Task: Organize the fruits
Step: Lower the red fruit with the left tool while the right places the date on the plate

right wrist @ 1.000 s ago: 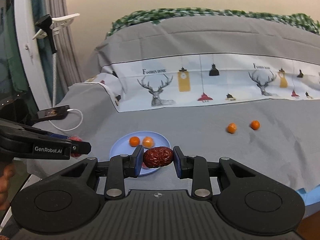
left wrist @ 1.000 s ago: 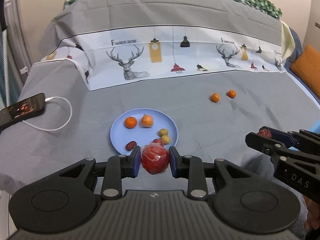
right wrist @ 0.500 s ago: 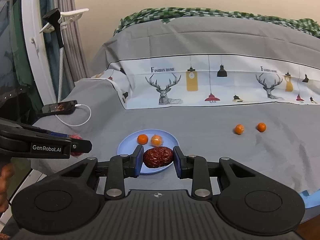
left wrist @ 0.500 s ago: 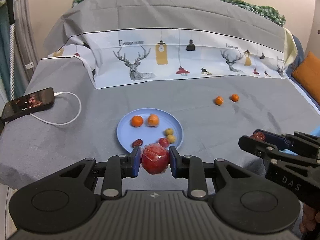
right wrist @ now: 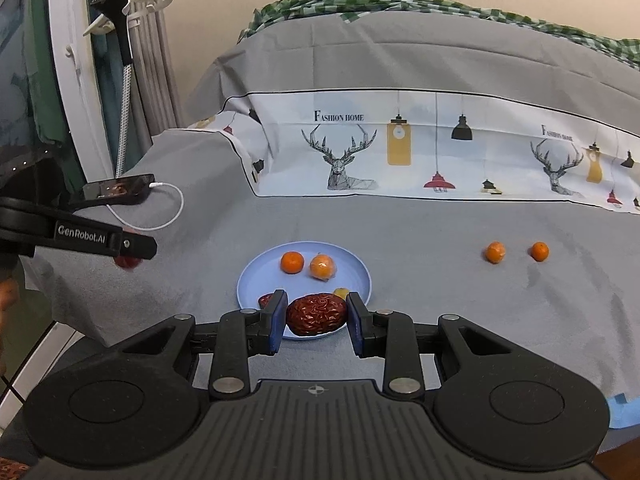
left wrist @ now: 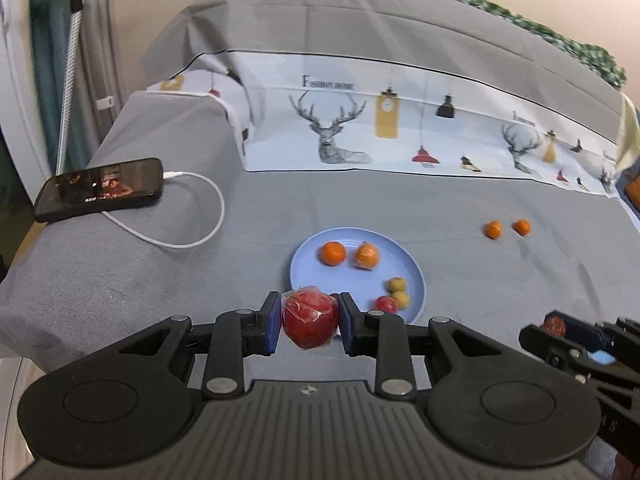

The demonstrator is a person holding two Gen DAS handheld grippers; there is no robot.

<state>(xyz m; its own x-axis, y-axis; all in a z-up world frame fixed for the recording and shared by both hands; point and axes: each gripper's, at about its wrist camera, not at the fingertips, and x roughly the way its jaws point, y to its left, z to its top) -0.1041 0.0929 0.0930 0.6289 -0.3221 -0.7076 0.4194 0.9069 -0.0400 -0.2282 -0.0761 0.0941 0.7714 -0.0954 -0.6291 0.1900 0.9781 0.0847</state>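
So my left gripper (left wrist: pixel 309 323) was clamped on a wrapped red fruit (left wrist: pixel 309 322), jaws nearly closed, at the near rim of the blue plate (left wrist: pixel 304 258). My right gripper (right wrist: pixel 316 317) pinched a wrinkled red date (right wrist: pixel 316 315) over the plate's near edge. On the plate sat two oranges (left wrist: pixel 333 253), two small yellow fruits (left wrist: pixel 398 291) and a small red one (left wrist: pixel 385 304). Two more oranges (right wrist: pixel 495 252) lay well apart to the right on open grey cloth (left wrist: pixel 460 280). Left side: a phone (left wrist: pixel 100 190) with a white cable (left wrist: pixel 200 236) near the bed edge. Behind it, a deer-print sheet (right wrist: pixel 400 152), a wall, a curtain.
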